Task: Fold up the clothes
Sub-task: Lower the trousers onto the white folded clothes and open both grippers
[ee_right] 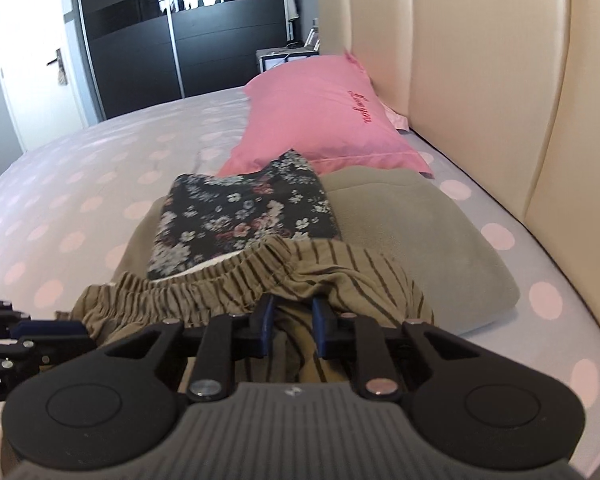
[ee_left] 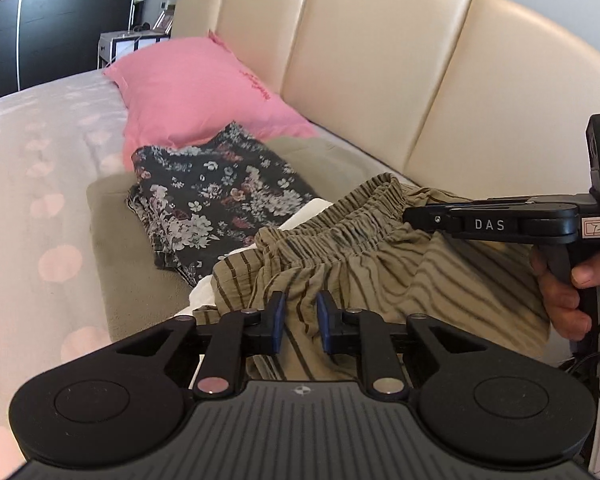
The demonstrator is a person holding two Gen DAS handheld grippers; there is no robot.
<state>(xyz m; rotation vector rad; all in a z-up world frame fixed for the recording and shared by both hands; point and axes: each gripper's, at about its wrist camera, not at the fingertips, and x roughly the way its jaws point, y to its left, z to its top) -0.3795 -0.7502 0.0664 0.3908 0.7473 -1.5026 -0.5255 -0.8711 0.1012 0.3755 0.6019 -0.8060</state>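
An olive striped garment (ee_left: 380, 264) with a gathered elastic waistband lies bunched on the bed, partly over a white cloth (ee_left: 300, 216). My left gripper (ee_left: 302, 316) has its blue pads closed narrowly on a fold of the striped fabric. In the right wrist view my right gripper (ee_right: 294, 316) pinches the same striped garment (ee_right: 260, 280) just below the waistband. From the left wrist view the right gripper (ee_left: 408, 214) reaches in from the right, its tips at the waistband's end. A person's hand (ee_left: 560, 292) holds its handle. A folded black floral garment (ee_right: 240, 216) lies just beyond.
The floral garment rests on a grey-green cushion (ee_right: 420, 232), with a pink pillow (ee_right: 320, 120) behind it. A cream padded headboard (ee_left: 380, 60) runs along the right. The dotted bedsheet (ee_left: 28, 180) spreads to the left. A dark wardrobe (ee_right: 160, 40) stands at the far end.
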